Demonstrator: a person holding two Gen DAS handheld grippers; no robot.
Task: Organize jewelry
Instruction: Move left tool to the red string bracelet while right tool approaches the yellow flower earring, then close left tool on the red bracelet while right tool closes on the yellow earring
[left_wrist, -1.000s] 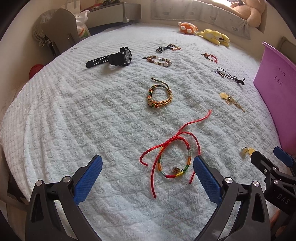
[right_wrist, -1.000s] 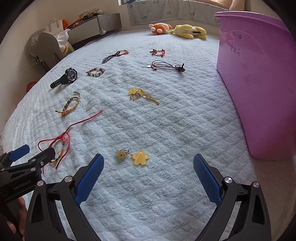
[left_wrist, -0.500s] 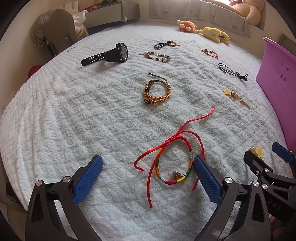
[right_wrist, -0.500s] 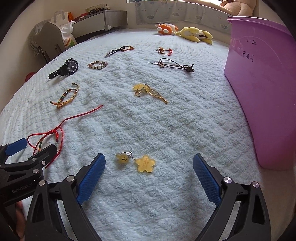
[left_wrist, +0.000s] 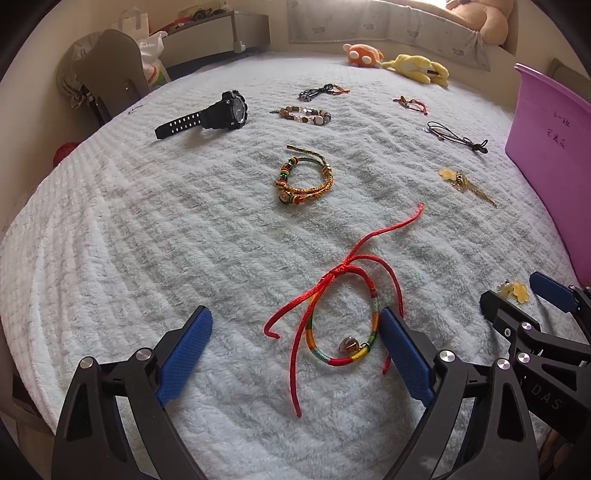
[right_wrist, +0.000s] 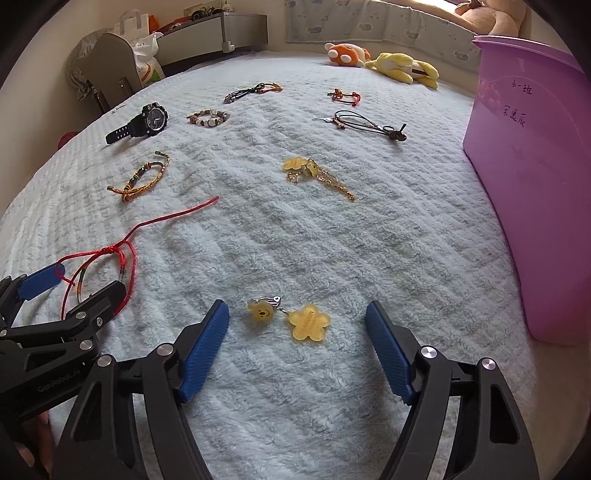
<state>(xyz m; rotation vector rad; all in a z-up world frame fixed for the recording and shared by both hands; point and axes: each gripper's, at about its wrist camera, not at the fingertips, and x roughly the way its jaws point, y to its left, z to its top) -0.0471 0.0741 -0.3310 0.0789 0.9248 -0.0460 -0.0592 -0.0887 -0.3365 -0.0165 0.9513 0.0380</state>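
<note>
Red cord bracelet (left_wrist: 341, 325) between wide left fingers (left_wrist: 404, 354), tail running far-right; right fingers (right_wrist: 205, 349) wide around yellow charm (right_wrist: 288, 319)

The purple bin (left_wrist: 546, 155) runs off the right edge. The left gripper's right finger (left_wrist: 404, 354) hides part of the red string bracelet (left_wrist: 341, 314). Handwriting on the bin is unreadable.

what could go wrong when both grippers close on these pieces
1. The left gripper is open around the red cord bracelet, whose long loose tails could slip out or drag on the fluffy blanket.
2. The yellow flower charm lies flat between the right gripper's fingers, so they may pinch pile instead.
</note>
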